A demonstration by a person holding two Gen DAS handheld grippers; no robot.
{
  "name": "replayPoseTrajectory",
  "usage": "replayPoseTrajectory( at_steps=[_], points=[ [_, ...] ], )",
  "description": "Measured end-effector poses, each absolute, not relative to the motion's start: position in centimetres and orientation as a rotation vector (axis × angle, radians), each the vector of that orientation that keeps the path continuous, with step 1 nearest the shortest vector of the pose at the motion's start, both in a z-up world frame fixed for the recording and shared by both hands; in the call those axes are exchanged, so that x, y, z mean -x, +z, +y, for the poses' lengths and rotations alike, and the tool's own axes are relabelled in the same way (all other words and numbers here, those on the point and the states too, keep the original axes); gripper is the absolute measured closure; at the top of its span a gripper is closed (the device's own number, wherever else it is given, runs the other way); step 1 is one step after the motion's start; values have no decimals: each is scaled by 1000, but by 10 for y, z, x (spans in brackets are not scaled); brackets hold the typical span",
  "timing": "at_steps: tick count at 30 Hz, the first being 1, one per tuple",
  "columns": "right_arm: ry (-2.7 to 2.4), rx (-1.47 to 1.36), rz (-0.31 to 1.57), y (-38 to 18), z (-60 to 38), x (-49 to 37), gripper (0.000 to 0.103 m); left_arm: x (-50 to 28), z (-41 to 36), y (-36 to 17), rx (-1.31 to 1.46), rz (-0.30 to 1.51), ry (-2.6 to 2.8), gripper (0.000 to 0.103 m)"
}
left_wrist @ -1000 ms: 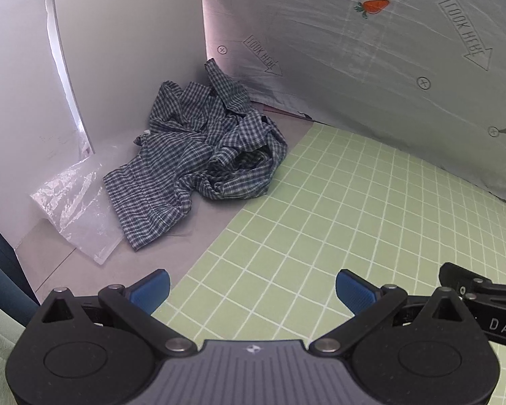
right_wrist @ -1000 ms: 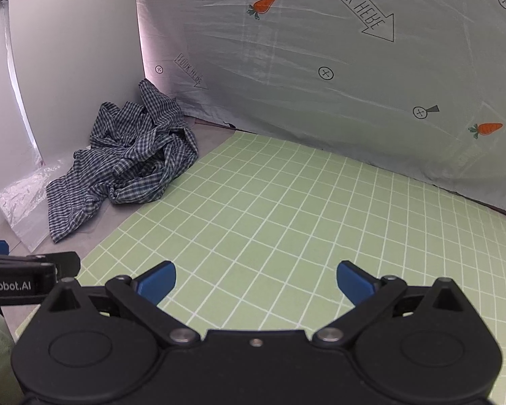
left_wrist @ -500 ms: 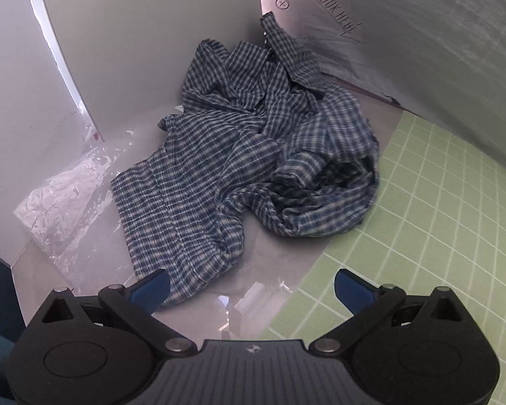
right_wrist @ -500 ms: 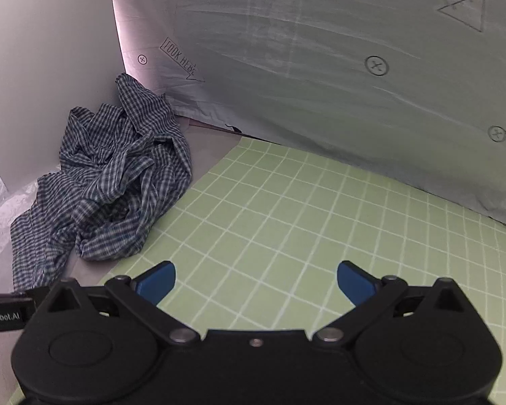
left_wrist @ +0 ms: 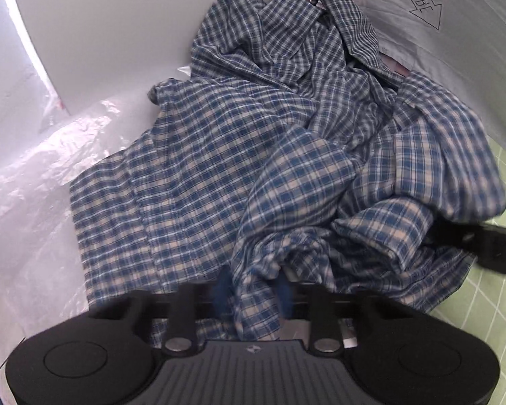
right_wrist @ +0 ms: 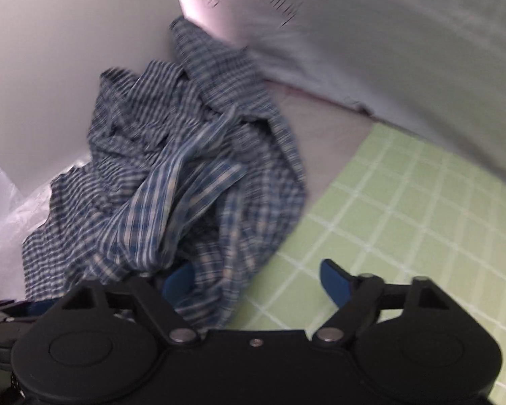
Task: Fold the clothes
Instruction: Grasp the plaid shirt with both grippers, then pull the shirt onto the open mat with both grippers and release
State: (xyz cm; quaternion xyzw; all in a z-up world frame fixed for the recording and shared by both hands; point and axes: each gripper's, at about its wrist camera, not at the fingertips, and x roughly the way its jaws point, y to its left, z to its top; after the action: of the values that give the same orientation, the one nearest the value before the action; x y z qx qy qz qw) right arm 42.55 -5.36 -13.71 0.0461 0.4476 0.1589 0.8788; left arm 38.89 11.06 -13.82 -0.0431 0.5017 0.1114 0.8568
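Note:
A crumpled blue and white checked shirt lies in the corner between two white walls; it also shows in the right wrist view. My left gripper is shut on a fold of the shirt at its near edge, with cloth bunched between the blue pads. My right gripper is open at the shirt's right edge, its left finger against the cloth, its right finger over the green mat. The right gripper's tip shows in the left wrist view.
A green gridded mat covers the table to the right of the shirt. A clear plastic bag lies left of the shirt. White walls and a printed backdrop sheet close off the corner.
Both grippers moved forward and left to the shirt. My left gripper went from open to shut on a fold of it. My right gripper reached the shirt's edge, still open.

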Motion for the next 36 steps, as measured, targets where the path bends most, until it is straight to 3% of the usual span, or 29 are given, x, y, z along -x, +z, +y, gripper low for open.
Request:
replayPoseTrajectory(
  at_steps=[1, 2, 3, 6, 17, 29, 36],
  points=[
    [359, -100, 940, -141, -51, -427, 52, -388, 110, -137, 87, 1048, 231, 88],
    [385, -105, 939, -143, -49, -427, 72, -387, 109, -135, 83, 1042, 229, 89],
    [402, -104, 930, -143, -48, -426, 84, -385, 108, -132, 80, 1035, 226, 91],
    [402, -38, 856, -134, -55, -413, 96, -371, 101, -114, 85, 997, 187, 94],
    [70, -138, 723, -86, -178, -294, 98, -279, 18, -65, 87, 947, -137, 94],
    [-283, -184, 831, -106, -319, -81, 98, -117, -89, -45, 48, 991, -414, 69],
    [-440, -223, 860, -109, -397, -7, 98, -66, -106, -52, 43, 1011, -282, 66]
  ],
)
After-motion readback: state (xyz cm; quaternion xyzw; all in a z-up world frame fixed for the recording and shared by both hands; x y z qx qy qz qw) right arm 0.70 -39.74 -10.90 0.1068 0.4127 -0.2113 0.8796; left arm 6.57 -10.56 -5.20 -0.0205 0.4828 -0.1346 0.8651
